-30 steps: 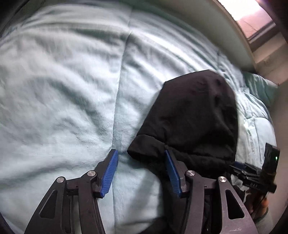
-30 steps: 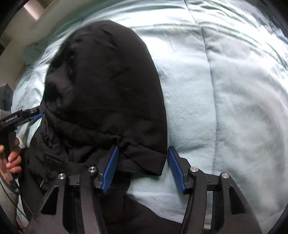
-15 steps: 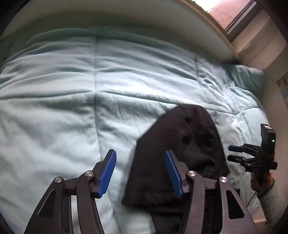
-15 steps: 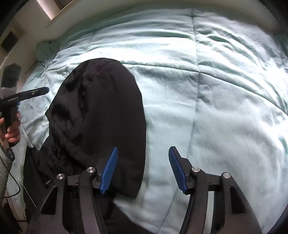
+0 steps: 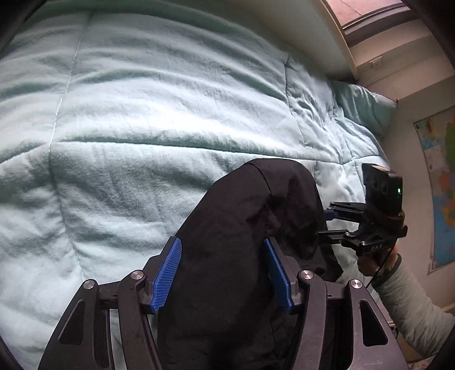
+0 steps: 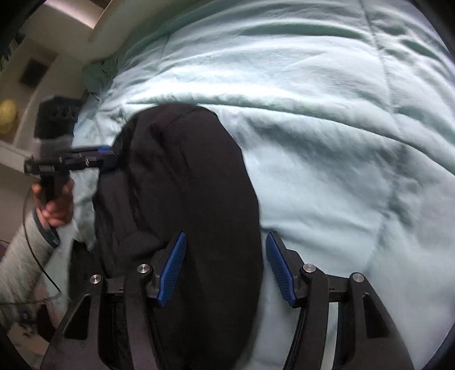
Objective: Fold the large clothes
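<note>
A black hooded garment [image 5: 244,227] is spread on the pale green bed [image 5: 128,128].
The left gripper [image 5: 221,270] is held over it, jaws parted and just opened further, cloth seen between them from 12 to 6 o'clock, unpinched. The right gripper's [image 6: 226,266] jaws stand apart, the garment's edge at 9 o'clock between them.

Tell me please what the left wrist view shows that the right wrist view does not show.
Only the left wrist view shows a window corner, a wall map and the right gripper with its green light.

Only the right wrist view shows the left gripper, blurred, and a yellow object on a shelf.

Both show the black garment on the light blue comforter, and each view's own blue pads standing apart over the cloth.
</note>
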A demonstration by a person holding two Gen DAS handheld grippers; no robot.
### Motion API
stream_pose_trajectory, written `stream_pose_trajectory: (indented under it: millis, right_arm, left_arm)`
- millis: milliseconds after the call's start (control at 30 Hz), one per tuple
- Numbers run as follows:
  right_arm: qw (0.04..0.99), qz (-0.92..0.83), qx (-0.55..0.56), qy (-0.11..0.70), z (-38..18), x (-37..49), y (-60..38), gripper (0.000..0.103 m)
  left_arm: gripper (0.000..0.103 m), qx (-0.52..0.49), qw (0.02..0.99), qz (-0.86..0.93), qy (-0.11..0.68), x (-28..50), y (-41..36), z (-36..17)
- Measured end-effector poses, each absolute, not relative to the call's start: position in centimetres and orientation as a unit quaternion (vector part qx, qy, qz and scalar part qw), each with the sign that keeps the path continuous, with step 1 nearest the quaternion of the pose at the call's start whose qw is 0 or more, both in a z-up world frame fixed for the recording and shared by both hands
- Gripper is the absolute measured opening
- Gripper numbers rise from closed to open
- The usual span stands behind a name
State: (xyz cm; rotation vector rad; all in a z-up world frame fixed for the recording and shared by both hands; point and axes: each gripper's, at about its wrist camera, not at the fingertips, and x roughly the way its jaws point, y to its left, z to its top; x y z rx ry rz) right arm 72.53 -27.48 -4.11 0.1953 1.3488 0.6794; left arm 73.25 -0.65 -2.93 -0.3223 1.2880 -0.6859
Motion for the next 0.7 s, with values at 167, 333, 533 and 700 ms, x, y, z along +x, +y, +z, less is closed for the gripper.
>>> stream_pose_trajectory:
  millis: [167,333,533,700]
  right_arm:
    - [0.752,0.310,0.021,0.581,-2.8,72.0,-23.1,0.031]
    - [0.801,0.302,-0.112,0.505,2.8,66.1,-19.7,0.019]
    - [0.841,0.280,-0.169,0.432,9.9,57.2,-18.5,0.018]
    - [0.861,0.252,-0.218,0.384,13.7,47.1,-16.7,0.018]
  left_arm:
    - [0.022,-0.075,0.780,-0.291,0.549,70.7,-2.0,-1.0]
    - [0.014,-0.055,0.813,-0.288,0.503,65.6,-1.3,3.5]
    - [0.014,-0.048,0.847,-0.290,0.443,56.5,0.2,10.5]
    - [0.014,-0.034,0.862,-0.285,0.417,46.8,0.6,14.8]
